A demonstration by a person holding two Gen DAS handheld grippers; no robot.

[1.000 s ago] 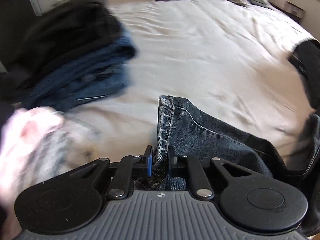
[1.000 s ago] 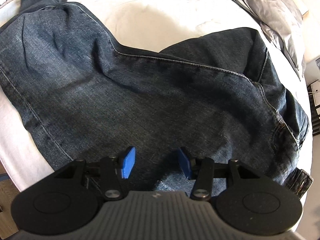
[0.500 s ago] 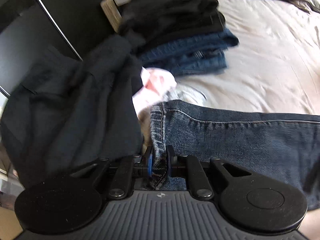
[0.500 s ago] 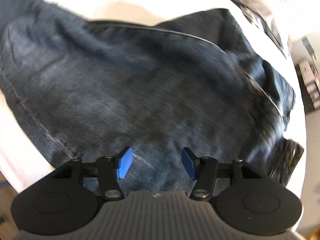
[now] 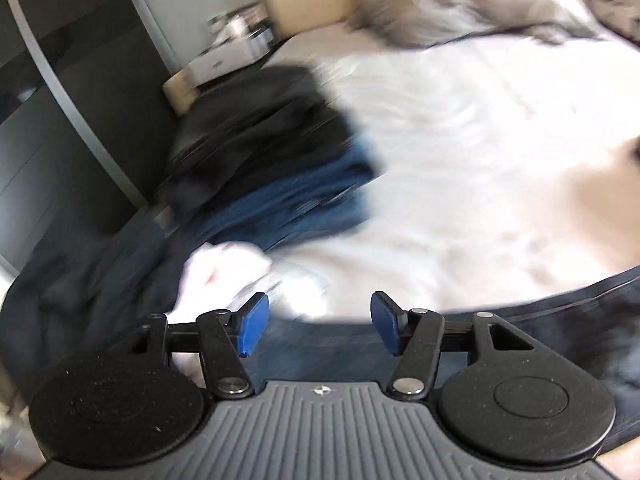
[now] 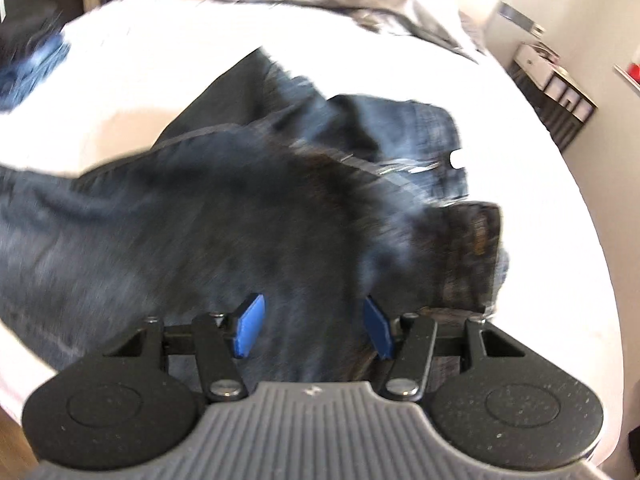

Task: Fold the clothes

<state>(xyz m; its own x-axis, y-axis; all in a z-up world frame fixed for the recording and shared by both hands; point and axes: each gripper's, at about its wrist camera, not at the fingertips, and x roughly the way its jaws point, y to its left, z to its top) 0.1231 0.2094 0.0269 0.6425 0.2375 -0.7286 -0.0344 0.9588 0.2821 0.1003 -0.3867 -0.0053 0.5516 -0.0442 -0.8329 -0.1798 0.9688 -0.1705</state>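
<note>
Dark blue jeans point(image 6: 248, 208) lie spread on the white bed sheet point(image 6: 540, 240), their waistband point(image 6: 472, 256) to the right. My right gripper point(image 6: 310, 326) hovers open just above the denim, its blue pads apart and gripping nothing. In the left wrist view the jeans point(image 5: 320, 344) lie below my left gripper point(image 5: 316, 322), whose jaws are opening with nothing pressed between them. A strip of the same denim point(image 5: 580, 300) runs off to the right. Both views are blurred by motion.
A stack of folded dark and blue clothes point(image 5: 280, 168) sits at the bed's left edge, with a white garment point(image 5: 224, 272) and a dark garment point(image 5: 100, 280) beside it. Grey pillows point(image 5: 460, 12) lie at the head. A dark wardrobe point(image 5: 60, 100) stands left; shelving point(image 6: 560, 92) right.
My left gripper has let go of the jeans hem it was pinching, opened wide and lifted. My right gripper has moved toward the waistband and rolled, staying open.
</note>
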